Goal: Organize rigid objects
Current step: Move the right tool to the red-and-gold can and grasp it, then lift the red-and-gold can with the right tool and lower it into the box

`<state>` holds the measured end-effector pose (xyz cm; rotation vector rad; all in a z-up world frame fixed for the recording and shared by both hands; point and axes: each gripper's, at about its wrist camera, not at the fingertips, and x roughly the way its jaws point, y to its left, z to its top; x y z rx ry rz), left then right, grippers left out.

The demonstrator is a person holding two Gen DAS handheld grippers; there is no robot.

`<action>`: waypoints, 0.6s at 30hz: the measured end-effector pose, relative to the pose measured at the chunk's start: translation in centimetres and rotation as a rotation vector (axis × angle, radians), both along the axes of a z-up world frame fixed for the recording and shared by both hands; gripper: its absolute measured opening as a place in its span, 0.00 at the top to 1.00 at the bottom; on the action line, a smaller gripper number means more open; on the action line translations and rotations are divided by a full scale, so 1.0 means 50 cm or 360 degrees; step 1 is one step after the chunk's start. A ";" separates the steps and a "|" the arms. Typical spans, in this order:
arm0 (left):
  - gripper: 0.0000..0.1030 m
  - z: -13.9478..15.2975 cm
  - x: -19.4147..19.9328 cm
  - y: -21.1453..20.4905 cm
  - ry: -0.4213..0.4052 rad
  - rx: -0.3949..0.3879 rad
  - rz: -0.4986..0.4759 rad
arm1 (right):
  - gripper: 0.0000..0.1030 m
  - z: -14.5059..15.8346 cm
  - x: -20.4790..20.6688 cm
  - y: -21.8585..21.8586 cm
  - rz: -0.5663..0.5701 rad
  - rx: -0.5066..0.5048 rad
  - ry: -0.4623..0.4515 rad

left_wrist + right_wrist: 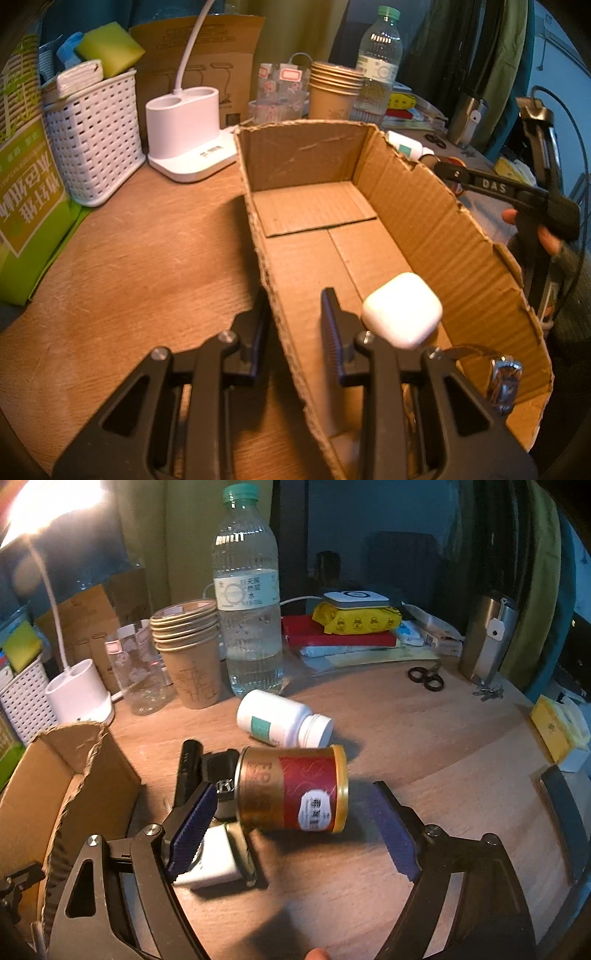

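Both wrist cams close, angled down; shared: cardboard box (424,206), water bottle (251,602).

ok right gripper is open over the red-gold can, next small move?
Probably ease the right gripper forward and down so its fingers straddle the red-gold can, then close. The can lies on its side on the table, between the open fingers but untouched, beside the cardboard box.
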<state>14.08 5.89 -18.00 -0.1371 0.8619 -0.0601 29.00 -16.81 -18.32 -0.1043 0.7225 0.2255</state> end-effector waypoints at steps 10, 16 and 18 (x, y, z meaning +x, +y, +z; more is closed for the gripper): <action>0.72 0.000 0.000 0.000 0.0000 0.0000 0.0000 | 0.17 -0.019 0.029 0.003 -0.0012 -0.0028 0.0055; 0.72 0.000 0.000 0.000 0.0000 0.0000 0.0000 | 0.37 -0.024 0.028 0.011 -0.0005 -0.0046 0.0066; 0.72 0.000 0.000 0.000 0.0000 0.0000 0.0000 | 0.37 -0.024 0.025 0.011 -0.0005 -0.0045 0.0065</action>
